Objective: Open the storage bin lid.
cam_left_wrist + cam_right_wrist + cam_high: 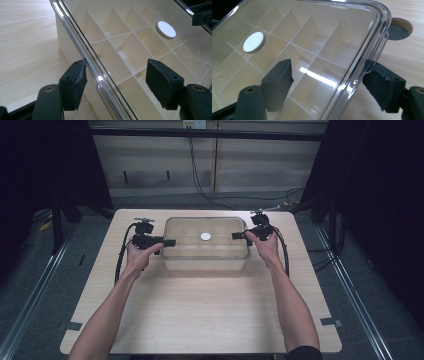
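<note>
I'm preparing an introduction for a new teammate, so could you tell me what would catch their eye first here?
A clear plastic lidded box with white dividers sits mid-table, a white round disc on its lid. The left tongs and right tongs straddle the lid's opposite rims, jaws open.

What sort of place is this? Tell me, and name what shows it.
Probably a recording studio or lab rig, not a home: a lone wooden table flanked by dark curtains, cables trailing across the floor, and a clear-lidded compartment box at the table's centre.
</note>
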A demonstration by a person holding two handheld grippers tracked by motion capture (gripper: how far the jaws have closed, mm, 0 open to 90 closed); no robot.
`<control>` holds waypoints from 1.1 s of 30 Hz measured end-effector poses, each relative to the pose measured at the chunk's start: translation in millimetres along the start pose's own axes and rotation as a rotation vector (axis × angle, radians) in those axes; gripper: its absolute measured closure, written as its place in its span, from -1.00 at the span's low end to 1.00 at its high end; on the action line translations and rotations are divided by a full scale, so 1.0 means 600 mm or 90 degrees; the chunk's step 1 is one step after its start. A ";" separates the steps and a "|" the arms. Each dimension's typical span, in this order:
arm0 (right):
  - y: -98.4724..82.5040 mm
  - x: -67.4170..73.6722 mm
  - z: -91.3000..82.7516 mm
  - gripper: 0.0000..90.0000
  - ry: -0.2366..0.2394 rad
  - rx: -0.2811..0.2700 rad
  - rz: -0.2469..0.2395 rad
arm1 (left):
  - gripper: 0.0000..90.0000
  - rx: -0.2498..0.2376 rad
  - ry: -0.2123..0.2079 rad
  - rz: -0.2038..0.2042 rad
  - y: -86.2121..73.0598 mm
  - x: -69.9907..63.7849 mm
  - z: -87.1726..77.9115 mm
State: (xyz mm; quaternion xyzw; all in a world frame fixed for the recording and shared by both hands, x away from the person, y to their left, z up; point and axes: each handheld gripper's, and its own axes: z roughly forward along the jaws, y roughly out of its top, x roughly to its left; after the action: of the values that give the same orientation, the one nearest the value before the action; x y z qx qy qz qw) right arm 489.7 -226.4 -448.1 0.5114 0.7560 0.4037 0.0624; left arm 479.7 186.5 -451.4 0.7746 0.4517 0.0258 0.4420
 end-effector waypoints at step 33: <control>0.004 0.011 -0.045 -0.01 0.015 -0.067 0.006 | 0.04 -0.043 0.001 0.016 0.008 -0.013 -0.025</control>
State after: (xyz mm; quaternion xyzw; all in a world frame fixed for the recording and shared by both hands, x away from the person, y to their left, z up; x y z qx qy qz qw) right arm 474.5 -235.4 -426.2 0.5062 0.7320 0.4491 0.0785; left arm 471.9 189.4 -436.0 0.7648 0.4411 0.0472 0.4672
